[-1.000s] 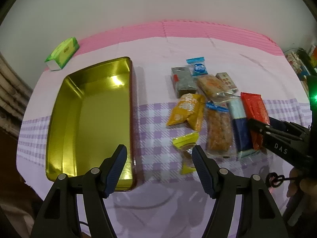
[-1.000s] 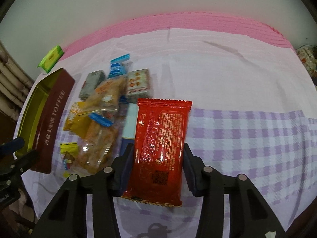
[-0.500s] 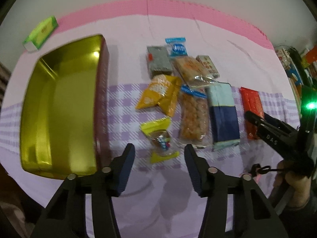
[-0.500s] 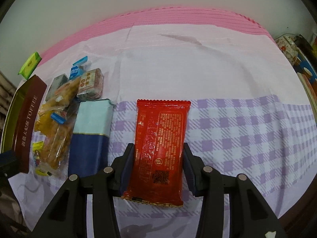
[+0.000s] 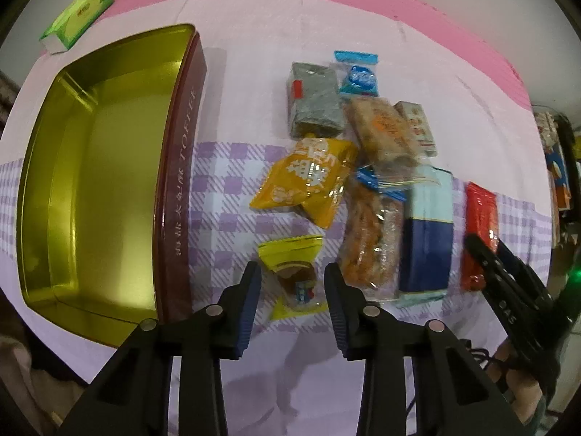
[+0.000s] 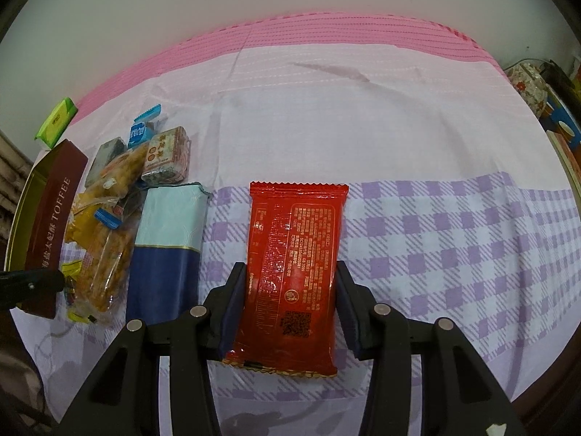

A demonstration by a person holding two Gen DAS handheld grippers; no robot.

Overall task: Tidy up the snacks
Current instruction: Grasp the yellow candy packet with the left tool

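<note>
Open tin (image 5: 98, 181) set at the worktop's (image 5: 254, 65) left, small box (image 5: 78, 18) placed behind the tin, snack packets (image 5: 363, 167) clustered to the tin's right, wrapped candy (image 5: 294, 276) laid nearest the tin, flat packet (image 6: 296, 269) laid farthest right of it.

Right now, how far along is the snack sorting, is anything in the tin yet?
Nothing is done: the gold tin holds nothing. In hand: the right gripper clamps the red packet, and the left gripper is closing around the yellow-wrapped candy. The orange pouch, the blue box and the others remain on the cloth.
</note>
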